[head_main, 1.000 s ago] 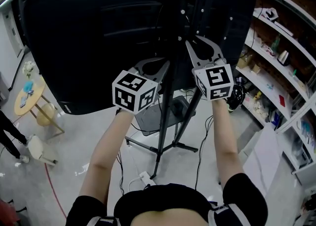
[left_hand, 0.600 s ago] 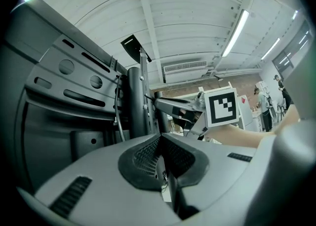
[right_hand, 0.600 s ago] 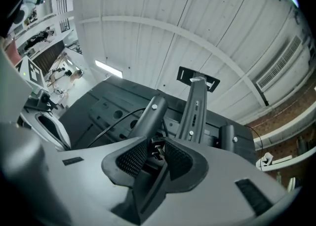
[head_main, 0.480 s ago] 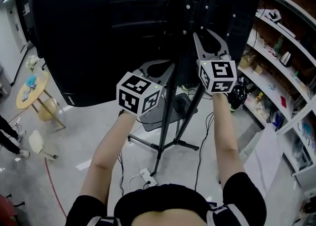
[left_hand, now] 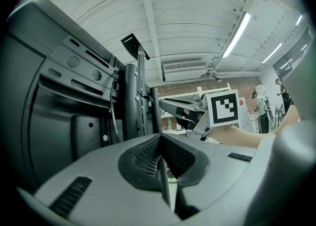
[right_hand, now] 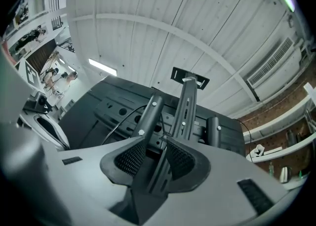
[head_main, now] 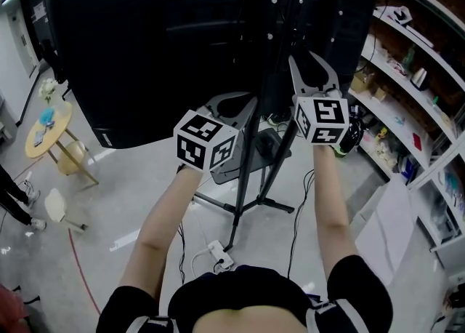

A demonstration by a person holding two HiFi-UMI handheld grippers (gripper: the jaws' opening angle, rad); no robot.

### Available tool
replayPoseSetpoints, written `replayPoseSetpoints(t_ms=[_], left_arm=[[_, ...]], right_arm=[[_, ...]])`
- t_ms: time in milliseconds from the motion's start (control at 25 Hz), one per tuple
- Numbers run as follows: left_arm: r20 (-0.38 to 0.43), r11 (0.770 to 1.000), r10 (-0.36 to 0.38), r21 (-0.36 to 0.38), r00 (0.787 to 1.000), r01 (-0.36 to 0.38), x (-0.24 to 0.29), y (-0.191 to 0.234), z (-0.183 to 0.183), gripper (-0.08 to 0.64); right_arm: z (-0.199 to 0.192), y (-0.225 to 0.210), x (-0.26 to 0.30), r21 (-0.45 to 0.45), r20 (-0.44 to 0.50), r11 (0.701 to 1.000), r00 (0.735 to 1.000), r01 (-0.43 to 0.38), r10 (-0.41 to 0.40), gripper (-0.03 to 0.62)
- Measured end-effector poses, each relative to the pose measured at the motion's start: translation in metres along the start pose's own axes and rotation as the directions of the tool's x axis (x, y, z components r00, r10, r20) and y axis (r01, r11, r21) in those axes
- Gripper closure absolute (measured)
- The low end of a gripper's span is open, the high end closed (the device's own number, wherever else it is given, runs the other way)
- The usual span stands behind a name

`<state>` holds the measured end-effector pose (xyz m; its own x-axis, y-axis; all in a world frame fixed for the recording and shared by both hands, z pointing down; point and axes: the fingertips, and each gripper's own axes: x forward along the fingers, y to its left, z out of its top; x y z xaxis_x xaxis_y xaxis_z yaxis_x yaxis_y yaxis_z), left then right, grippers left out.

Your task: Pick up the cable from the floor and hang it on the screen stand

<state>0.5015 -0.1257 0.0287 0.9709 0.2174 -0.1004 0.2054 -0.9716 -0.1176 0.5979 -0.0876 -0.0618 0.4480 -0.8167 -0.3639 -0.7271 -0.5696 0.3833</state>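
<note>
Two grippers are facing the screen stand (right_hand: pixel 185 106). Left gripper (left_hand: pixel 159 138) is keeping its jaws pressed together. Right gripper (right_hand: pixel 154 140) jaws have just been opening and are standing apart, with the stand's rail showing in the gap. The cable (right_hand: pixel 121 123) is running just beyond the left-hand jaw.
</note>
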Motion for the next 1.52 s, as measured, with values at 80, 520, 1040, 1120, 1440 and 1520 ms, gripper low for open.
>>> replayPoseSetpoints(t_ms=[80, 520, 1040, 1120, 1440, 1520], left_arm=[[0.000, 1.000, -0.002, -0.020, 1.000, 0.002, -0.001, -0.004, -0.006, 0.552], [0.012, 0.999, 0.007, -0.038, 1.000, -0.007, -0.022, -0.051, -0.056, 0.552], [-0.035, 0.987, 0.110, -0.115, 0.993, -0.113, -0.064, -0.073, -0.113, 0.552], [-0.052, 0.982, 0.117, -0.141, 0.992, -0.123, -0.068, -0.073, -0.125, 0.552], [-0.057, 0.981, 0.127, -0.138, 0.990, -0.133, -0.082, -0.075, -0.133, 0.552], [-0.063, 0.980, 0.124, -0.146, 0.990, -0.132, -0.085, -0.076, -0.135, 0.552]], right_arm=[[-0.006, 0.007, -0.011, 0.030, -0.006, 0.999, 1.000, -0.012, 0.012, 0.460], [-0.059, 0.080, -0.113, 0.397, -0.041, 0.917, 0.998, -0.032, 0.053, 0.463], [-0.081, 0.153, -0.183, 0.428, -0.150, 0.904, 0.987, 0.010, 0.060, 0.569], [-0.082, 0.160, -0.189, 0.432, -0.159, 0.901, 0.986, 0.030, 0.043, 0.569], [-0.089, 0.172, -0.202, 0.470, -0.182, 0.881, 0.982, 0.047, 0.045, 0.569], [-0.088, 0.176, -0.202, 0.462, -0.179, 0.886, 0.983, 0.039, 0.050, 0.569]])
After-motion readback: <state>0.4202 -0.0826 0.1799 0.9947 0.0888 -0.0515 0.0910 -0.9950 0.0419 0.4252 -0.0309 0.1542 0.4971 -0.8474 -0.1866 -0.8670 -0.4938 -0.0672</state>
